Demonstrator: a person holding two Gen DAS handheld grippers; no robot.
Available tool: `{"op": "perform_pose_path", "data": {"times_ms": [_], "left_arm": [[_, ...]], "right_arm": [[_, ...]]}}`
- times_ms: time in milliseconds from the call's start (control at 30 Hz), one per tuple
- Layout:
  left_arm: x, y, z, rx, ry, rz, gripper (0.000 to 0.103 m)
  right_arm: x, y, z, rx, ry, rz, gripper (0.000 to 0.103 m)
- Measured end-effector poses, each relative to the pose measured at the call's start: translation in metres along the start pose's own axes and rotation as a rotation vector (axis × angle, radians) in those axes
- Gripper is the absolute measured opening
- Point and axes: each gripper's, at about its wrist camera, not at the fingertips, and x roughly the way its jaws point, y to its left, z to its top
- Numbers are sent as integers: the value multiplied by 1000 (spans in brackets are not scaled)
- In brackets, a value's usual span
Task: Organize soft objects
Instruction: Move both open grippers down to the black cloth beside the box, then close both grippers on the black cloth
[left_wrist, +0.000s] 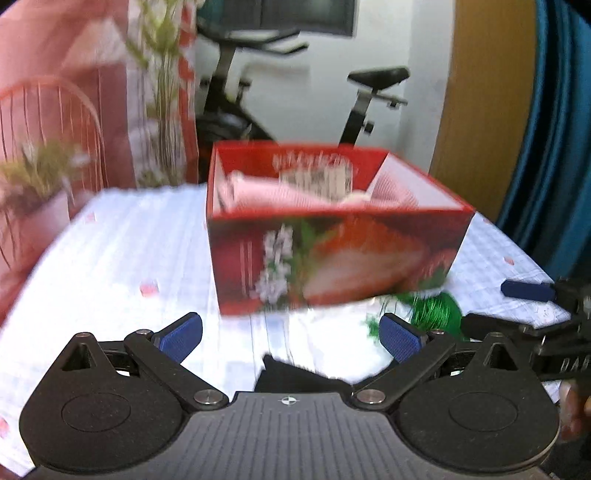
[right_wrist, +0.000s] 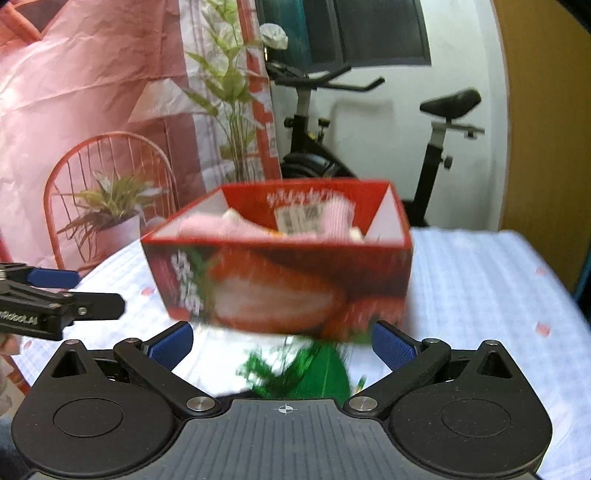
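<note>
right wrist: green tinsel (right_wrist: 314, 373) against red box (right_wrist: 280, 291) edge

We see an exercise bike (right_wrist: 369, 122) against the white wall behind the table — its black saddle (right_wrist: 450, 100) to the right, its handlebars (right_wrist: 332, 83) to the left. A dark window (right_wrist: 369, 33) sits above it. Left of the bike stands a tall leafy plant (right_wrist: 229, 92) before a pink sheet (right_wrist: 74, 92). A red wire chair (right_wrist: 110, 177) holds a potted plant (right_wrist: 110, 206). At the far right we find a wooden panel (left_wrist: 484, 92) and a blue curtain (left_wrist: 554, 129) — both blurred.
</note>
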Motion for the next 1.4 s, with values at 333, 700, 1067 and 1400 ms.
{"op": "perform_pose_path", "data": {"times_ms": [333, 700, 1067, 1400], "left_arm": [[34, 31, -33, -125, 87, -32, 78], [44, 33, -46, -135, 77, -50, 67], [44, 17, -47, -30, 79, -15, 66], [41, 19, -49, -80, 107, -124, 41]], "right_arm": [[17, 7, -41, 14, 62, 54, 69], [30, 19, -57, -30, 130, 94, 66], [34, 25, -63, -93, 162, 97, 66], [38, 23, -65, -103, 183, 87, 66]]}}
